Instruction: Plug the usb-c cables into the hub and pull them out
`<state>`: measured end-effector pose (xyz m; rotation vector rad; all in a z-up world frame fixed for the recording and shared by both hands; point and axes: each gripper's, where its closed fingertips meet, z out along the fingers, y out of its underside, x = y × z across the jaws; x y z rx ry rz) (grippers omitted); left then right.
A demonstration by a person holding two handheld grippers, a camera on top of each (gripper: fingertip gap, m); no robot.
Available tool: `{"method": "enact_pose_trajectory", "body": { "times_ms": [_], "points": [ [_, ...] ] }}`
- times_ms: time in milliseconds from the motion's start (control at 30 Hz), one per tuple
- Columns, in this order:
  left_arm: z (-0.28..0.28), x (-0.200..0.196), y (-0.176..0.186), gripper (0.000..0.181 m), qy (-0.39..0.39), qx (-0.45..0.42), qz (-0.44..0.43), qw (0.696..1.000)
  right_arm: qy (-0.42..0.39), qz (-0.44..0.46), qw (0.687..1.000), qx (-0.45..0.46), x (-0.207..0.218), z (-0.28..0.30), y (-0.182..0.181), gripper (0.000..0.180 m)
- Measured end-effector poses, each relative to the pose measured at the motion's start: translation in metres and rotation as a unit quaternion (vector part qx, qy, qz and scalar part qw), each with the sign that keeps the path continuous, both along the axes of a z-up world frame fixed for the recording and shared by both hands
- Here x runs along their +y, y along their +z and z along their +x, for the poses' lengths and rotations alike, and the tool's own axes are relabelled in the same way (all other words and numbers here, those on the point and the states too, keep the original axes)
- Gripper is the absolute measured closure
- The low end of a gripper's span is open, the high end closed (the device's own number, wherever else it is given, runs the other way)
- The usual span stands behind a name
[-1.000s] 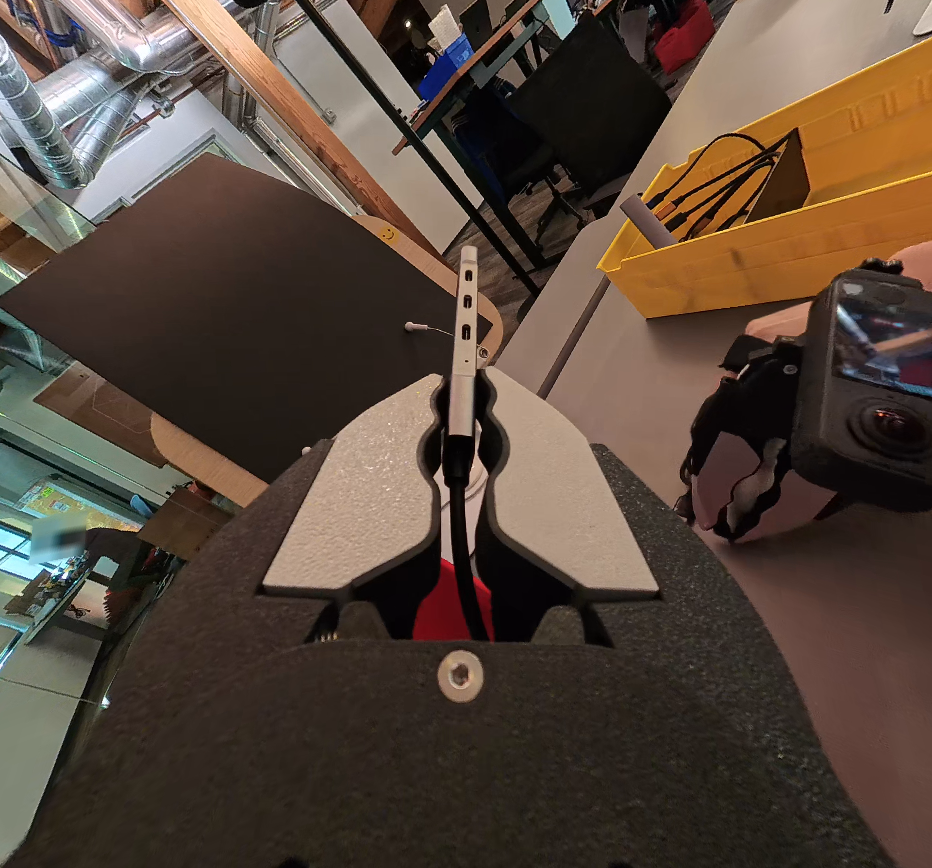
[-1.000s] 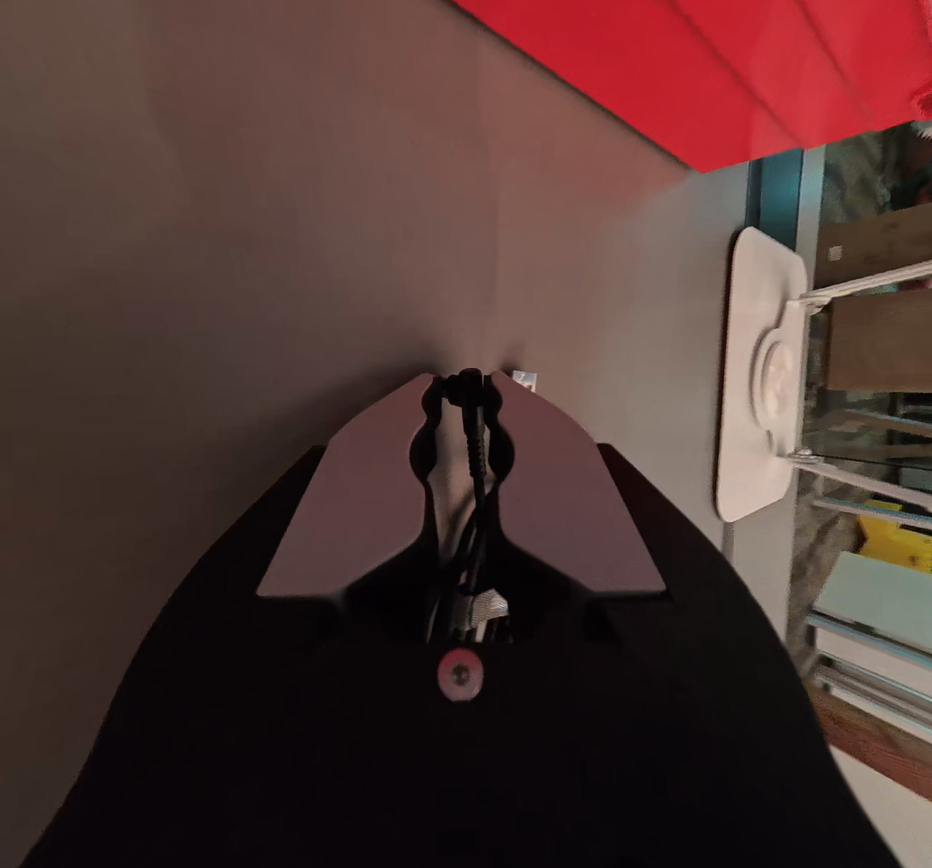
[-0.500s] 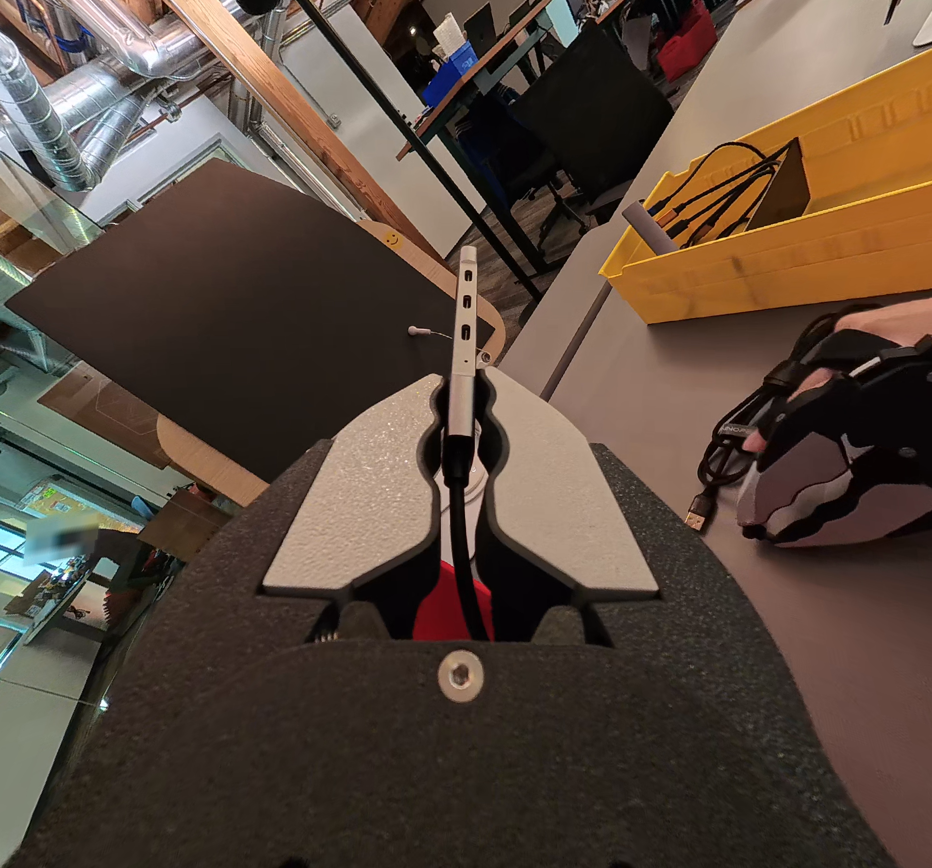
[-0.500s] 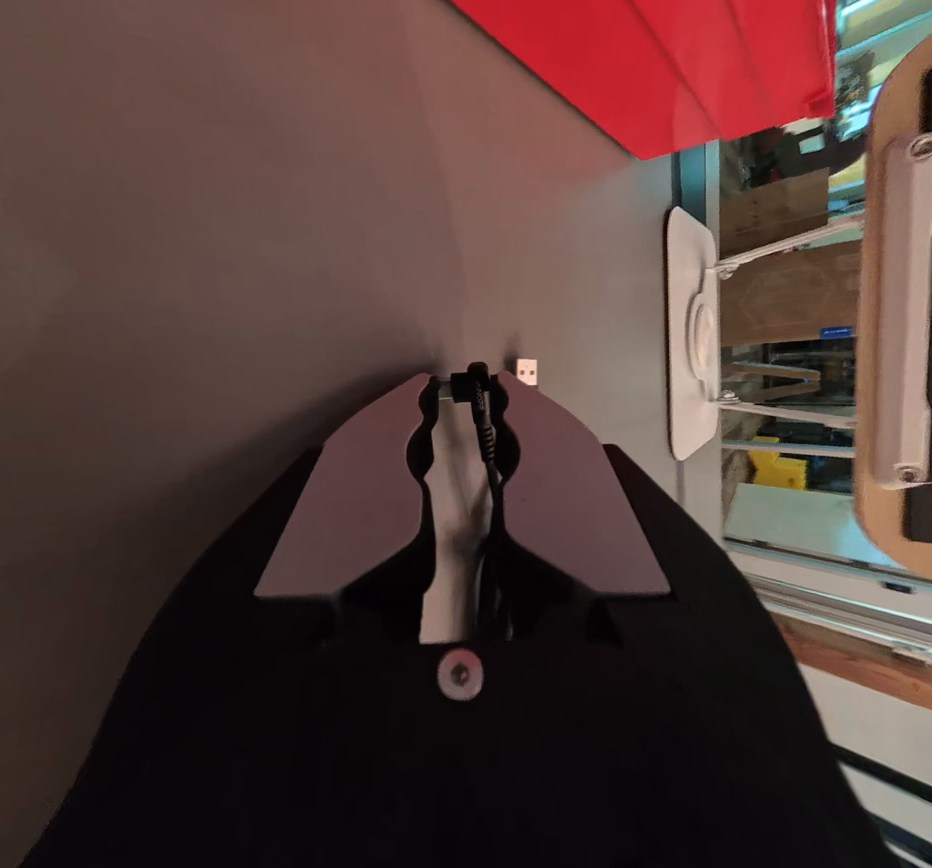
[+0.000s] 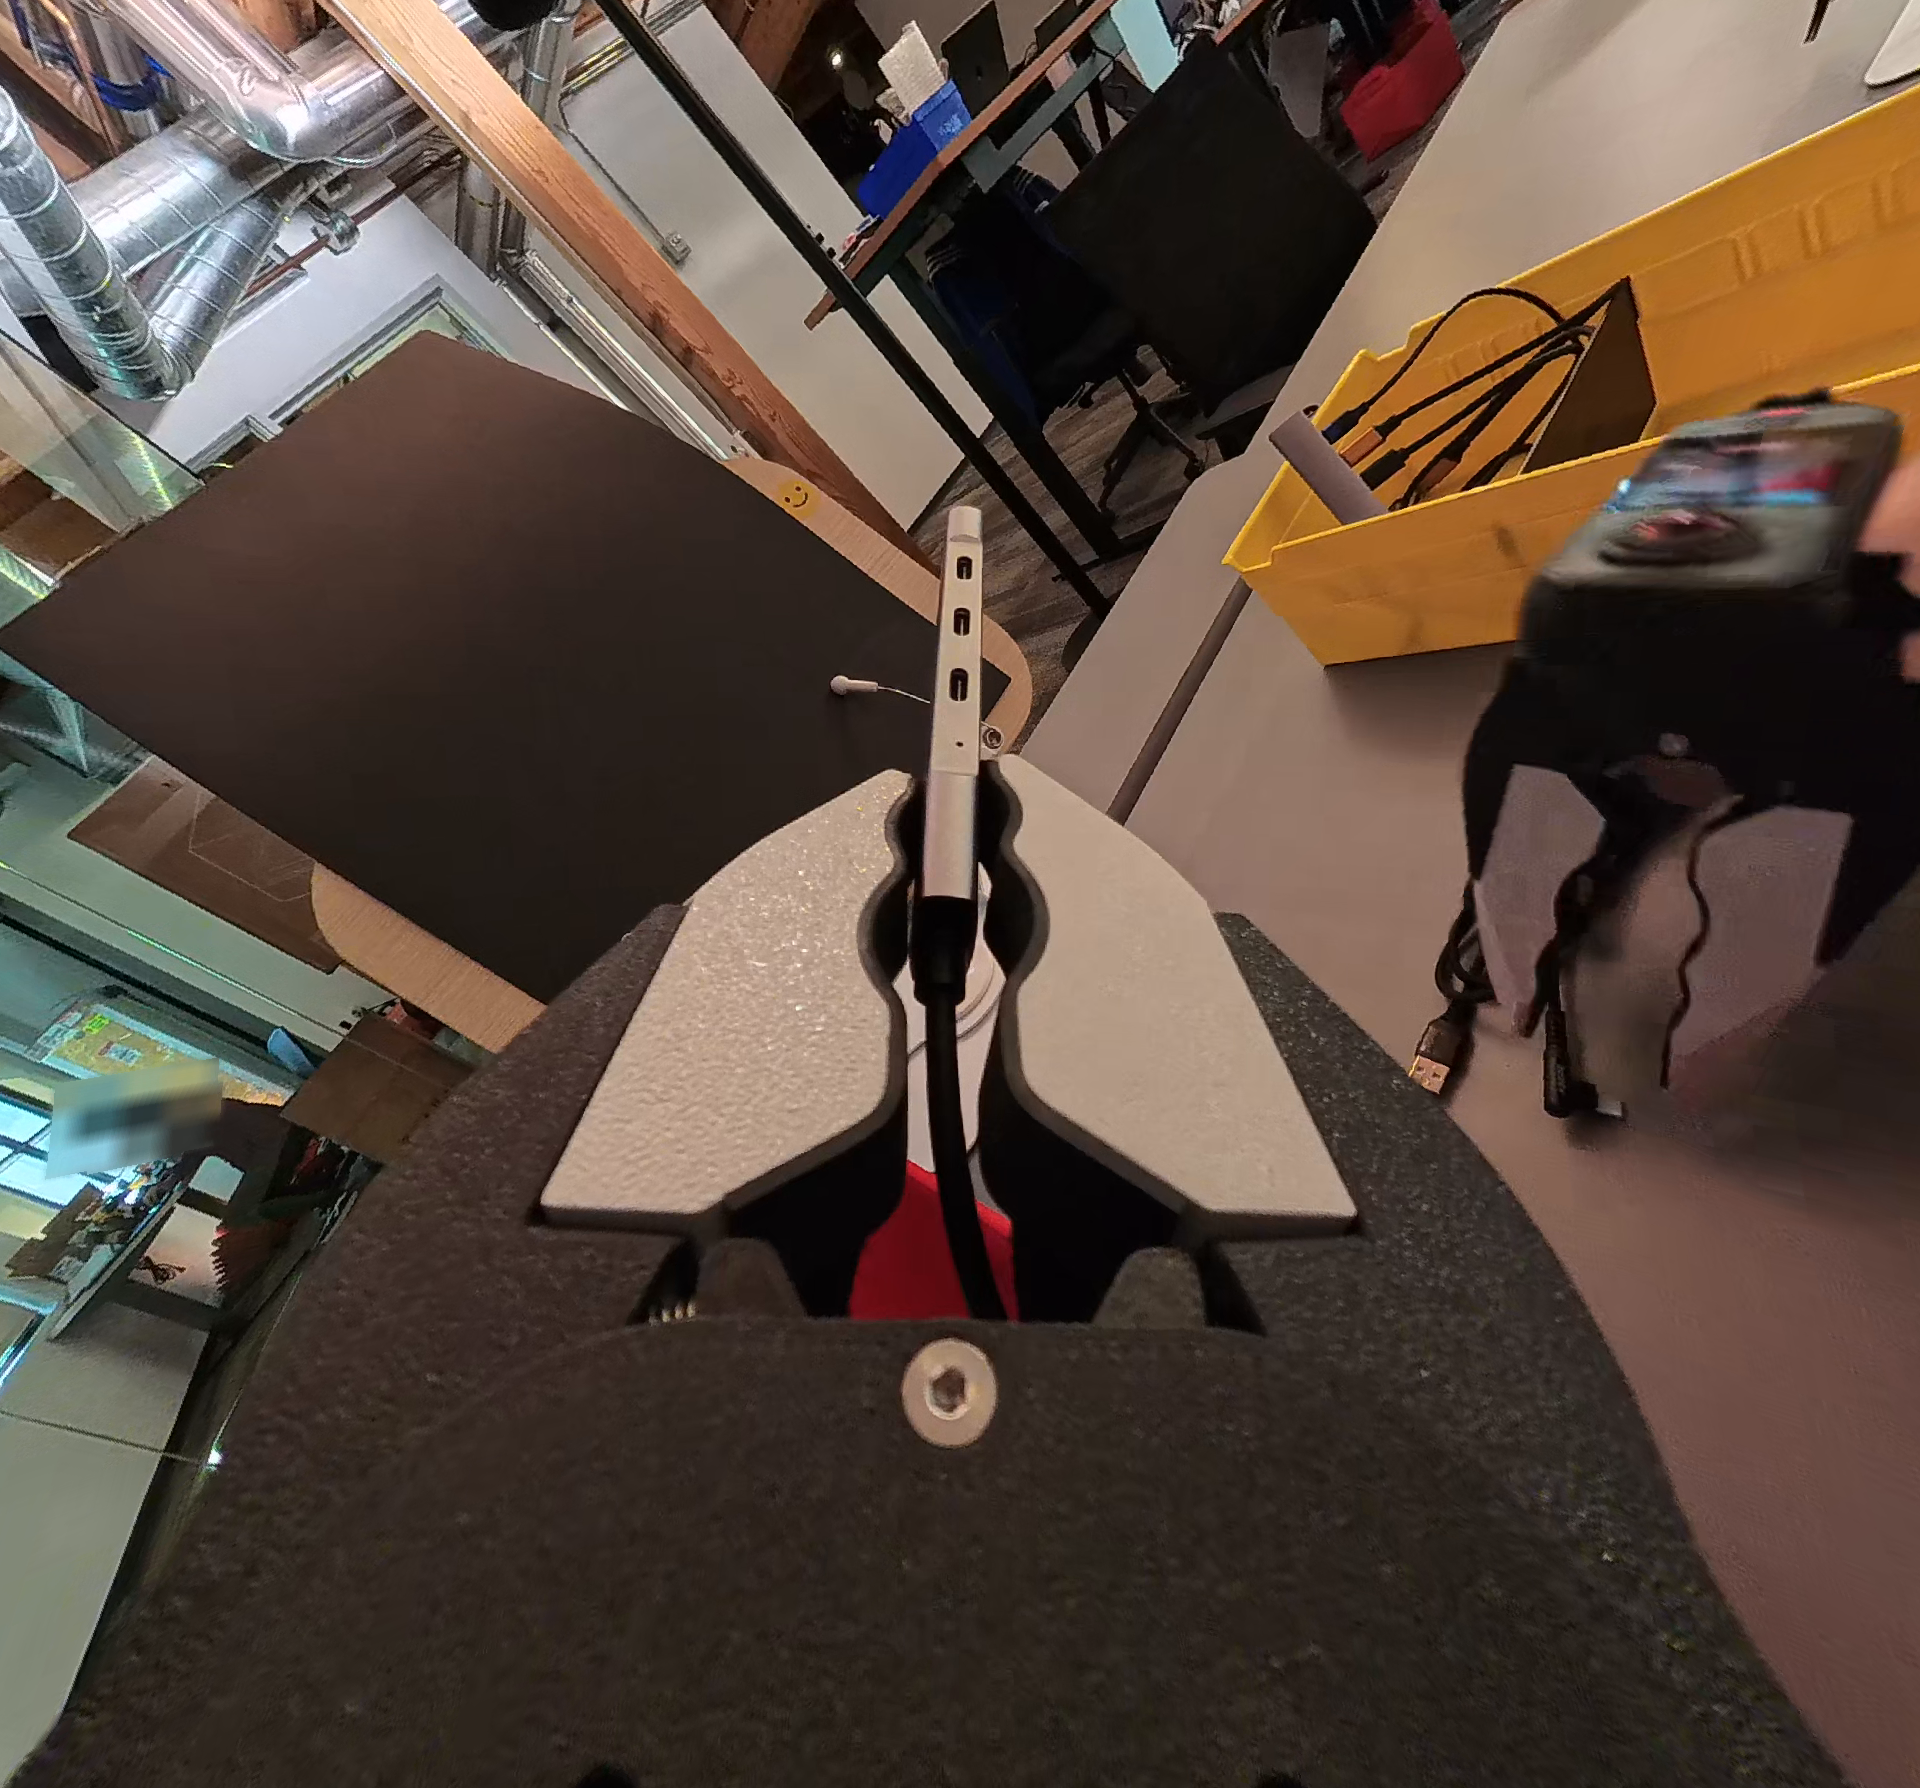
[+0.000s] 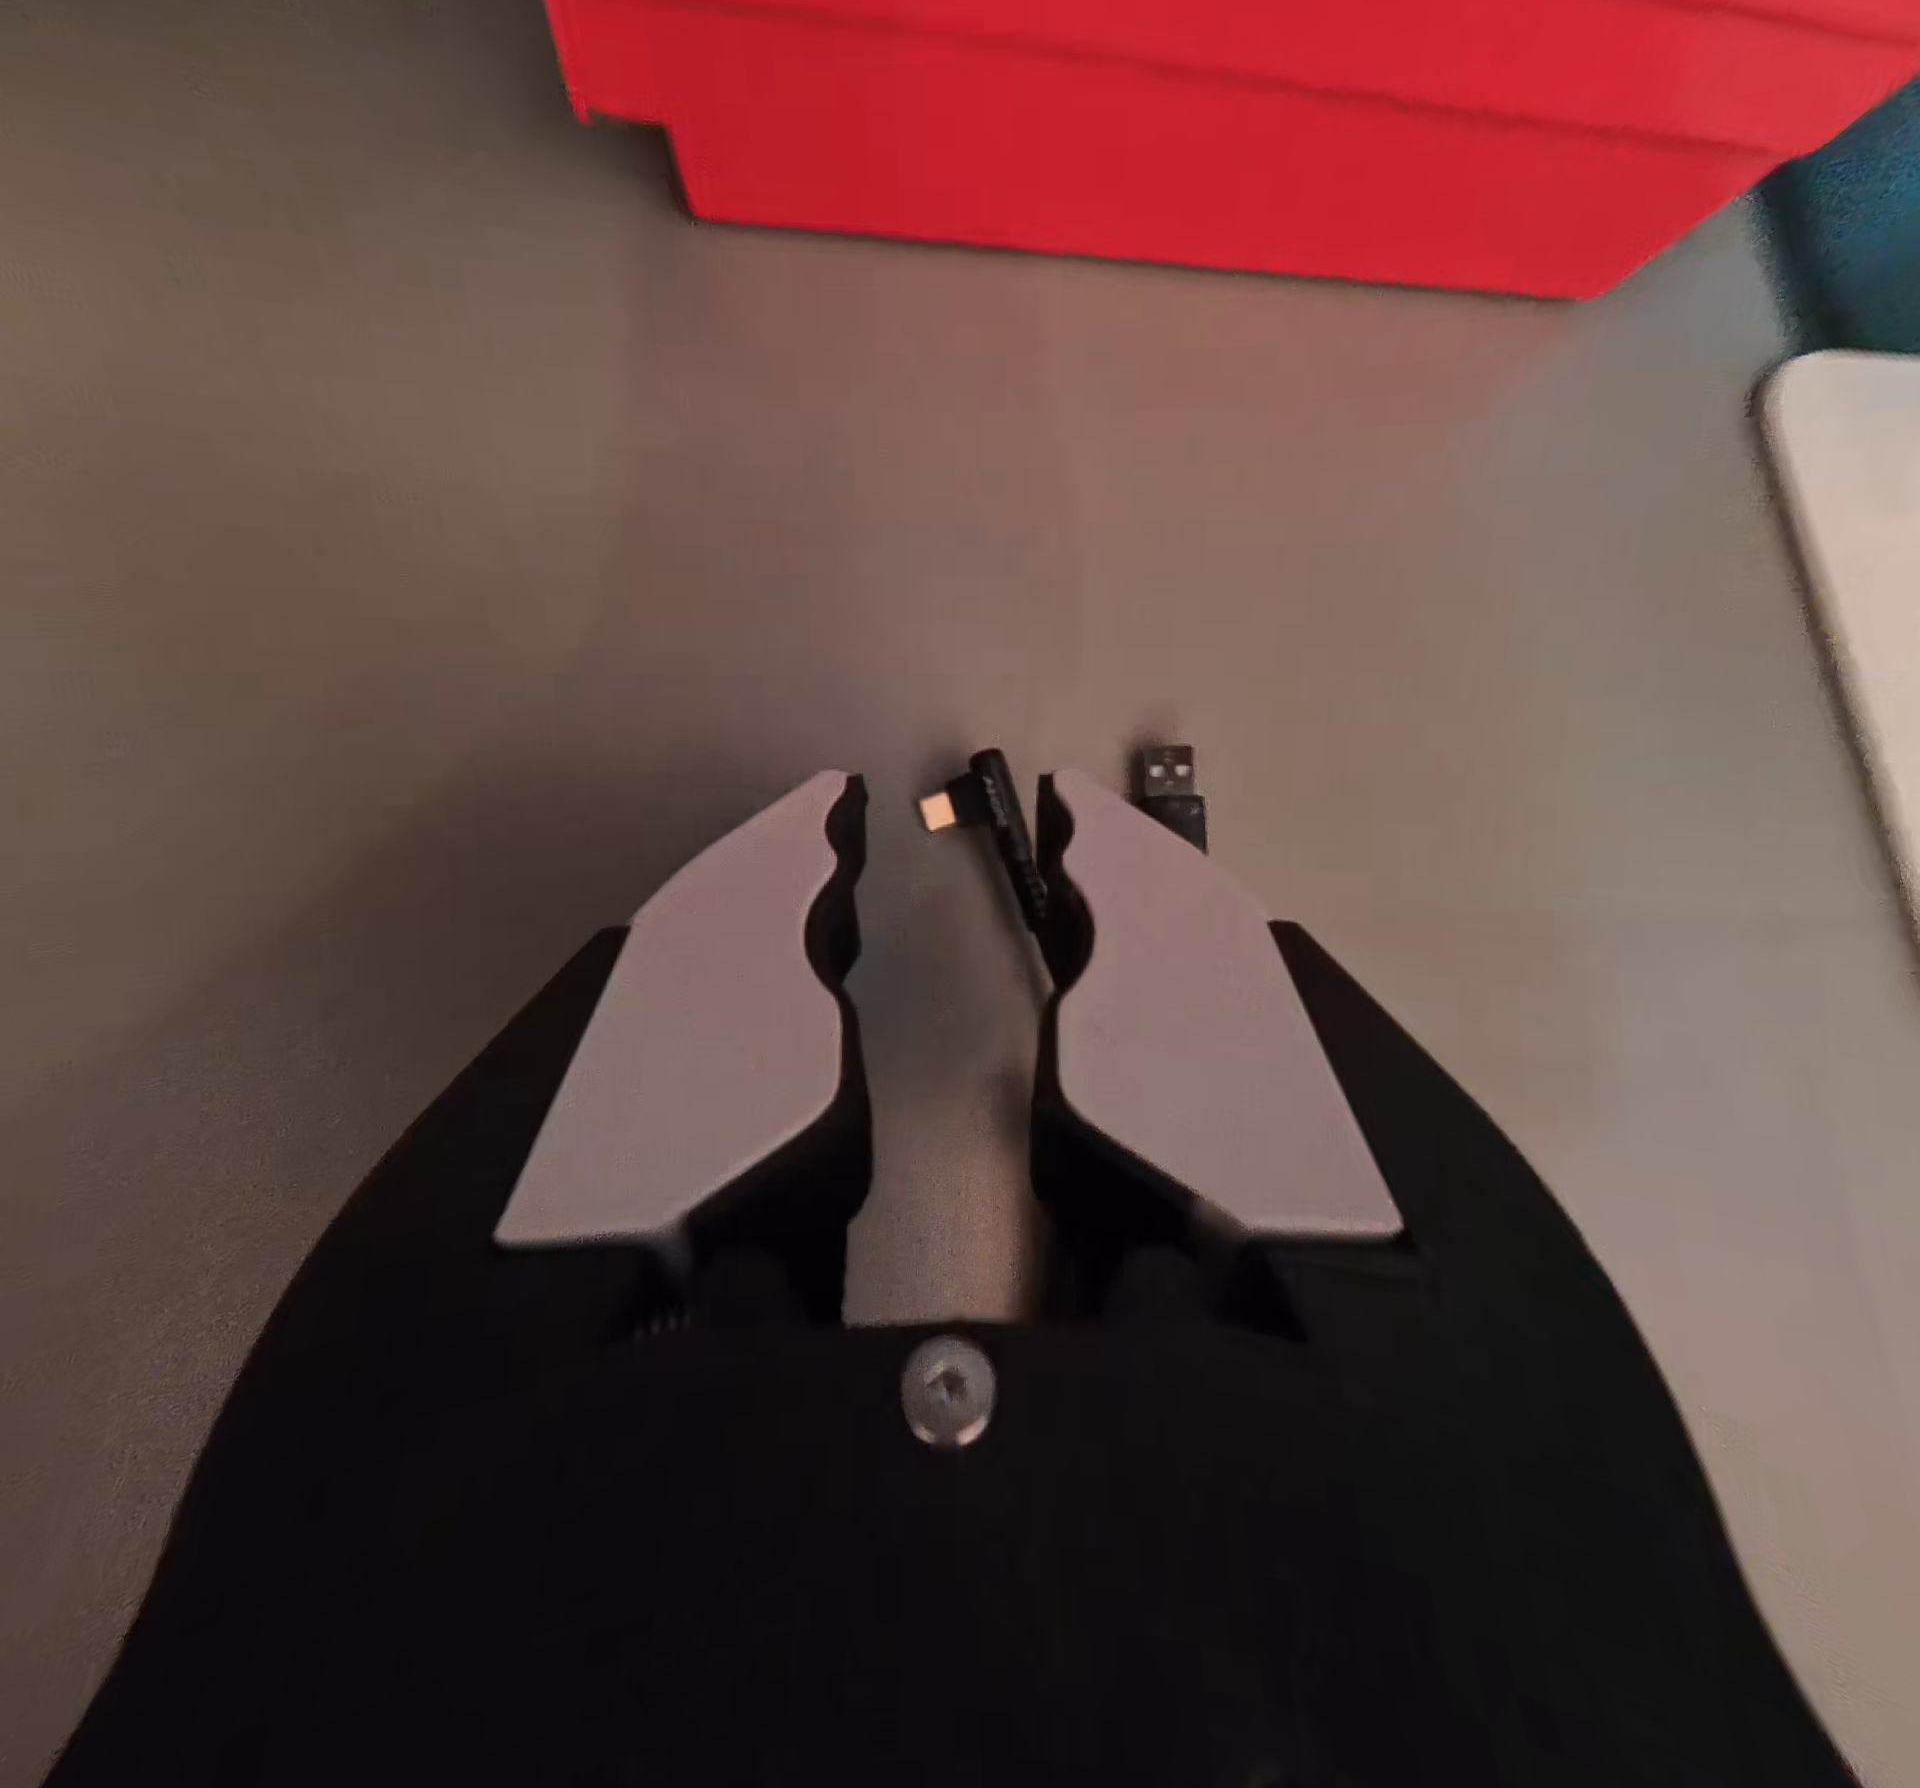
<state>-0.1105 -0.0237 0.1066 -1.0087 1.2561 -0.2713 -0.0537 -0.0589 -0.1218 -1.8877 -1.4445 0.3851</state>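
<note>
My left gripper (image 5: 951, 782) is shut on a slim silver USB-C hub (image 5: 958, 637) and holds it upright above the table edge, its row of ports facing me and its black lead (image 5: 951, 1115) running back between the fingers. My right gripper (image 6: 948, 788) is open, its fingers apart over the grey table. A black cable with an angled USB-C plug (image 6: 982, 803) lies between the fingertips, close to the right finger. Its USB-A plug (image 6: 1174, 782) lies just right of that finger. The right gripper also shows, blurred, in the left wrist view (image 5: 1621, 969) above the coiled cable (image 5: 1455, 1000).
A yellow bin (image 5: 1475, 533) at the back right holds another hub with several cables. A red bin (image 6: 1143, 55) stands on the table ahead of the right gripper. A white flat object (image 6: 1860, 543) lies at the right edge. The grey table (image 6: 416, 595) lies below. There is about 25 cm between the tips of the two grippers.
The right gripper has opened and let go of the black cable plug, and its view has swung round to face the red bin. It has lifted. The left gripper with the hub has stayed put.
</note>
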Motion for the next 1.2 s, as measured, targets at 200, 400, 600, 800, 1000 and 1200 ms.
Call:
{"method": "enact_pose_trajectory", "body": {
  "times_ms": [200,400,600,800,1000,1200],
  "points": [
    [-0.003,0.005,-0.003,0.172,0.009,0.005,-0.004,1.0,0.1,-0.158,0.982,0.037,-0.001,0.0,0.014,0.151],
    [-0.013,0.009,0.0,0.172,0.01,-0.012,-0.014,1.0,0.125,-0.276,0.953,-0.024,0.004,-0.006,0.002,0.149],
    [-0.015,0.006,0.004,0.172,0.006,-0.02,-0.012,1.0,0.154,-0.297,0.937,-0.105,0.009,0.003,-0.023,0.15],
    [-0.015,0.007,0.002,0.172,0.004,-0.02,-0.017,1.0,0.189,-0.246,0.938,-0.157,0.011,0.004,-0.033,0.157],
    [-0.014,0.007,0.002,0.172,0.003,-0.019,-0.018,1.0,0.193,-0.241,0.932,-0.189,0.009,0.002,-0.033,0.155],
    [-0.015,0.007,0.002,0.172,0.005,-0.019,-0.017,1.0,0.201,-0.248,0.929,-0.189,0.005,-0.002,-0.033,0.156]
  ]
}}
